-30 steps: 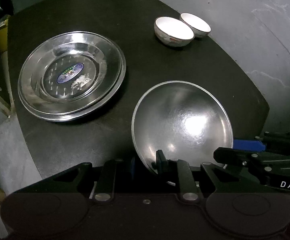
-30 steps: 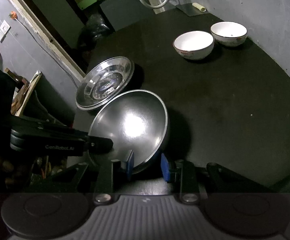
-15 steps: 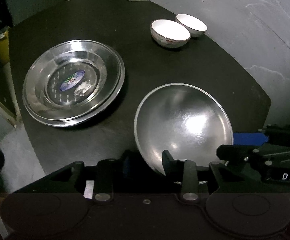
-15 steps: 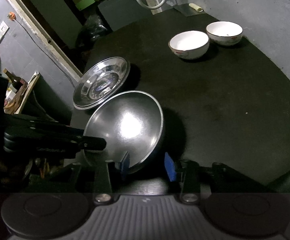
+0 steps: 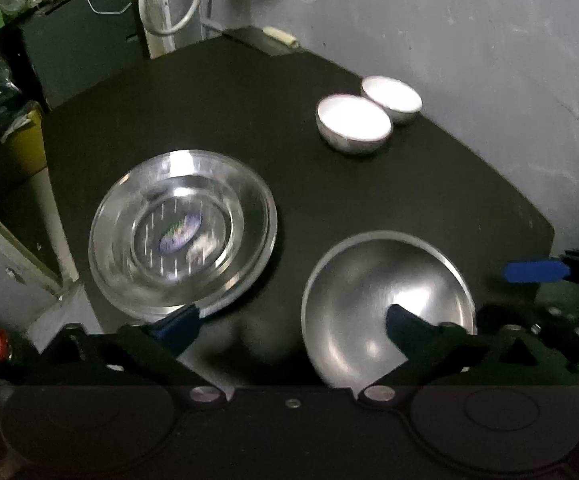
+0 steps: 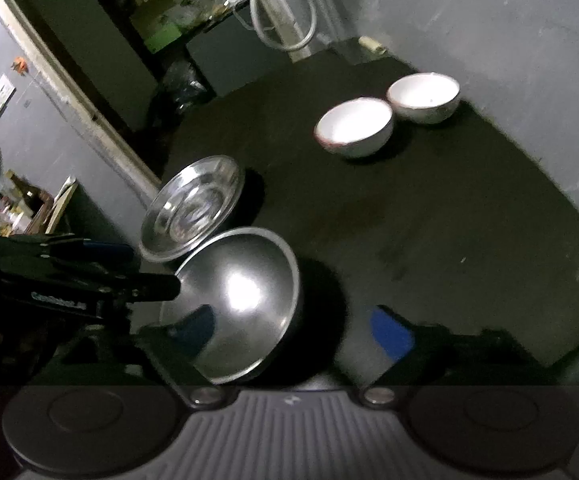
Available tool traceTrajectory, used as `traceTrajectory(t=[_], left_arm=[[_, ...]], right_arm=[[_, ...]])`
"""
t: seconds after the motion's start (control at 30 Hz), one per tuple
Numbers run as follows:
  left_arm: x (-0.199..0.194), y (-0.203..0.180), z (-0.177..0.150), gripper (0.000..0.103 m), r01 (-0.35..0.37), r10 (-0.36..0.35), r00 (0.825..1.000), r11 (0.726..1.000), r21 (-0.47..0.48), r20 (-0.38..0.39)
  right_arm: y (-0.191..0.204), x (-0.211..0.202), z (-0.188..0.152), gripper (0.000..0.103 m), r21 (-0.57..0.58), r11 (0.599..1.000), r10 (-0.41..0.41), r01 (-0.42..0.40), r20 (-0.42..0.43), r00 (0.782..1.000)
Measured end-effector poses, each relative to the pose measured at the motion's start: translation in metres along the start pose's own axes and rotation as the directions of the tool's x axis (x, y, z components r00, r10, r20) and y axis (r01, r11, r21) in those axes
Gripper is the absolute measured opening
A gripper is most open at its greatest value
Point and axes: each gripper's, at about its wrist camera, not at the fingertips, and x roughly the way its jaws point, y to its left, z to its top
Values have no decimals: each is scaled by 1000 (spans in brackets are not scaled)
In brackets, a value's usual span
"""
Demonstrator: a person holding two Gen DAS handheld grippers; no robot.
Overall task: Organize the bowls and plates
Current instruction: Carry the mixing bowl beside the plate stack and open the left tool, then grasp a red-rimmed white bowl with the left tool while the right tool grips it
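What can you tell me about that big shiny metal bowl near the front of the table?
The metal bowl is a wide, deep, brushed-steel hemisphere with a thin rolled rim, empty inside, a bright glare on its bottom. It sits tilted on the black table, right of the stacked steel plates. Both tongs are spread open around its near rim; actual contact is unclear.

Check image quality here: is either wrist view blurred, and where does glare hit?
Left wrist view: motion blur smears the steel plates, and the two white bowls are blown out. Right wrist view: sharper, though a bright hotspot sits inside the steel bowl; room is dim, fisheye bends the table edge.
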Motion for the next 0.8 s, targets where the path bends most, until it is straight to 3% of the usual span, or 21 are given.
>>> traceTrajectory(t=[0.07,0.33,0.67,0.8], left_arm=[[6,2,9,102,9,-9,1000,1000,-23,1],[37,9,49,102,59,-60,998,995,-79,-6],[78,15,108,102,49,-39,998,982,-183,58],[105,10,135,102,28,-17,998,986,-162,68]], right_arm=[[-5,-1,5,102,0,1000,-16,16,17,1000],[-33,7,23,103,55,994,-98,96,51,994],[-67,30,53,103,107,983,-163,150,121,979],[-79,52,73,103,128,977,-188,168,168,968]])
